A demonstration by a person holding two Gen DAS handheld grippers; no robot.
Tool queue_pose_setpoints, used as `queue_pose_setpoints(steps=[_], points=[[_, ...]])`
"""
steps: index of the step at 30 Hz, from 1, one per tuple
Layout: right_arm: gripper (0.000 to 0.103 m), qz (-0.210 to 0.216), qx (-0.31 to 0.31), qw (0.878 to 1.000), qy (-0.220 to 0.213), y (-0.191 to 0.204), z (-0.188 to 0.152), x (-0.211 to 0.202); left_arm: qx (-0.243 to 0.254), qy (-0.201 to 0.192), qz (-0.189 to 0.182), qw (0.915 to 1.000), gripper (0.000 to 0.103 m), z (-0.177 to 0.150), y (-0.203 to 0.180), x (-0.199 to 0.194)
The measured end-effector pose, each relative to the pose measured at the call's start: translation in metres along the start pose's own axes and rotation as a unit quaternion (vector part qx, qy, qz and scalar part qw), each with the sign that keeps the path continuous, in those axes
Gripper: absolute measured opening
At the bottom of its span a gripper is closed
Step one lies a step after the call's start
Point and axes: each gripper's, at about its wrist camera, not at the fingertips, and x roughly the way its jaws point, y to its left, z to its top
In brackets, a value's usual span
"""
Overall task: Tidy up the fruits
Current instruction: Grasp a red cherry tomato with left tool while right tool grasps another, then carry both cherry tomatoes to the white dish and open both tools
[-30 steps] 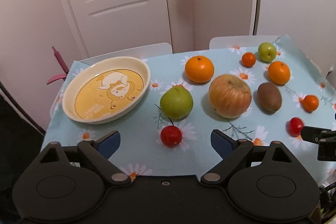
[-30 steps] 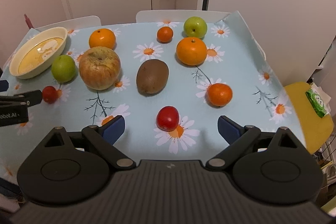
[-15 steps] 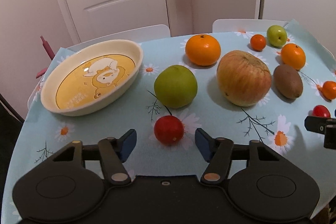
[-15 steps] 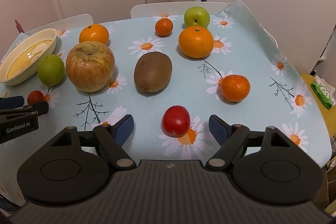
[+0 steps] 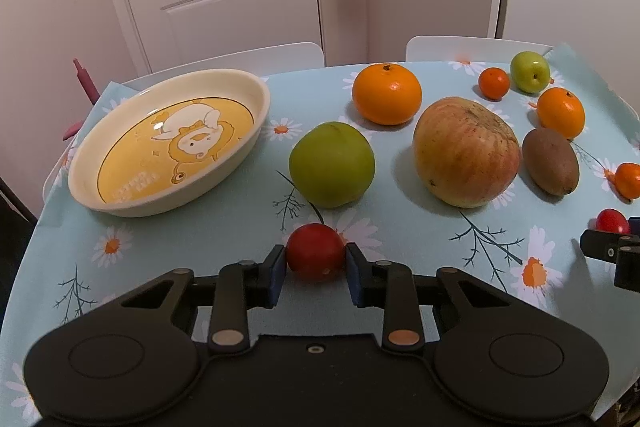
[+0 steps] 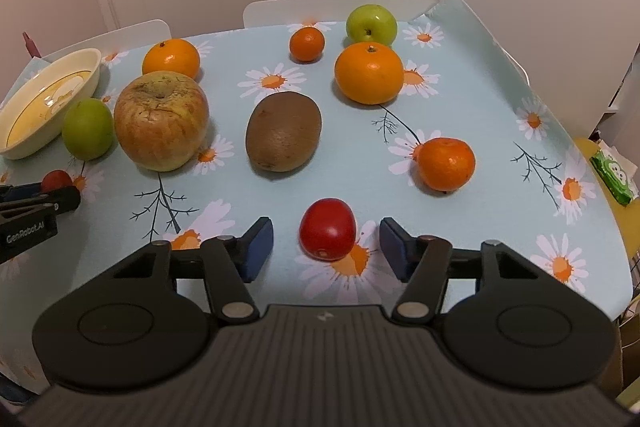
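Note:
My left gripper (image 5: 316, 259) is shut on a small red tomato (image 5: 315, 251) that rests on the daisy tablecloth; both blue pads press its sides. Behind it lie a green apple (image 5: 332, 165) and a cream dish with a yellow cartoon bottom (image 5: 168, 143). My right gripper (image 6: 326, 241) is closing around a second red tomato (image 6: 328, 234); gaps still show between that tomato and both blue pads. A kiwi (image 6: 283, 131), a big streaked apple (image 6: 161, 121) and several oranges lie further back.
A mandarin (image 6: 446, 163) sits right of the right gripper, an orange (image 6: 369, 72) and a small green apple (image 6: 371, 23) behind it. The table edge drops off at the right, where a yellow stool holds a green packet (image 6: 614, 175). White chair backs stand behind the table.
Both grippers came down toward the table. The left jaws narrowed from wide apart until they pinched the tomato. The right jaws narrowed around the other tomato.

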Motion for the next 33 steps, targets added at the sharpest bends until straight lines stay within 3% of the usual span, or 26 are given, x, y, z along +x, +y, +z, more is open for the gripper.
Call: queue_pose_setpoints(steps=[5,7,17,26,33], points=[[0.062,0.004,-0.006,1.000,0.001,-0.002,0.002,0.002,0.000,0.003,0.004,1.0000,0.035,-0.001,-0.002,-0.004],[0.045,0.010,-0.012,1.000,0.004,-0.003,0.003,0.003,-0.002,0.004,0.006,1.0000,0.034,-0.002,-0.003,-0.007],[0.044,0.051,-0.051,0.997,-0.001,-0.001,0.022,-0.014,-0.028,0.001,0.025,0.9993,0.034,0.005,-0.010,-0.035],[0.044,0.110,-0.105,0.988,-0.024,0.016,0.066,-0.039,-0.061,-0.026,0.062,0.9959,0.034,0.027,-0.009,-0.074],[0.044,0.158,-0.143,0.976,-0.042,0.043,0.107,-0.051,-0.098,-0.045,0.094,0.9896,0.034,0.050,0.013,-0.101]])
